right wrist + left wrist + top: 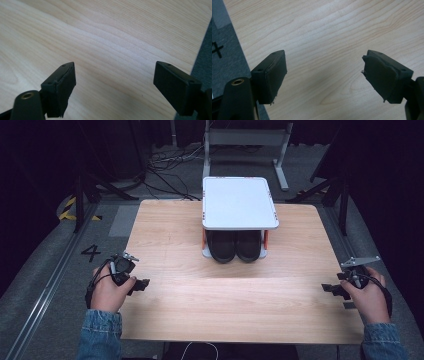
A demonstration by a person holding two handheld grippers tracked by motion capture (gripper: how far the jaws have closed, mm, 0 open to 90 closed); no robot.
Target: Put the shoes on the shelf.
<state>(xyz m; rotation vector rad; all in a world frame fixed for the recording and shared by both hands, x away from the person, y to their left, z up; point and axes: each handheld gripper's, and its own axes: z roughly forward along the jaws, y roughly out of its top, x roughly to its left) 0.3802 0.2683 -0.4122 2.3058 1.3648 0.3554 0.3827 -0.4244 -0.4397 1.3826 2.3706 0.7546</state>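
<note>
A pair of black shoes (pixel 235 245) stands side by side on the lower shelf of a small white rack (pixel 240 202) at the far middle of the wooden table (pixel 220 295). My left gripper (pixel 142 284) hovers at the table's left edge, held in a hand with a denim sleeve; its jaws stand wide open over bare wood (pixel 324 72). At the table's right edge my right gripper (pixel 327 288) is open too, with nothing between its jaws (pixel 113 82). Both grippers point inward, well short of the rack.
The rack has a flat white top with orange posts. Beyond the table lie cables (pixel 170 162), a grey frame (pixel 245 140) and black stands (pixel 85 190). Grey floor with a painted mark (pixel 91 252) borders the table on the left.
</note>
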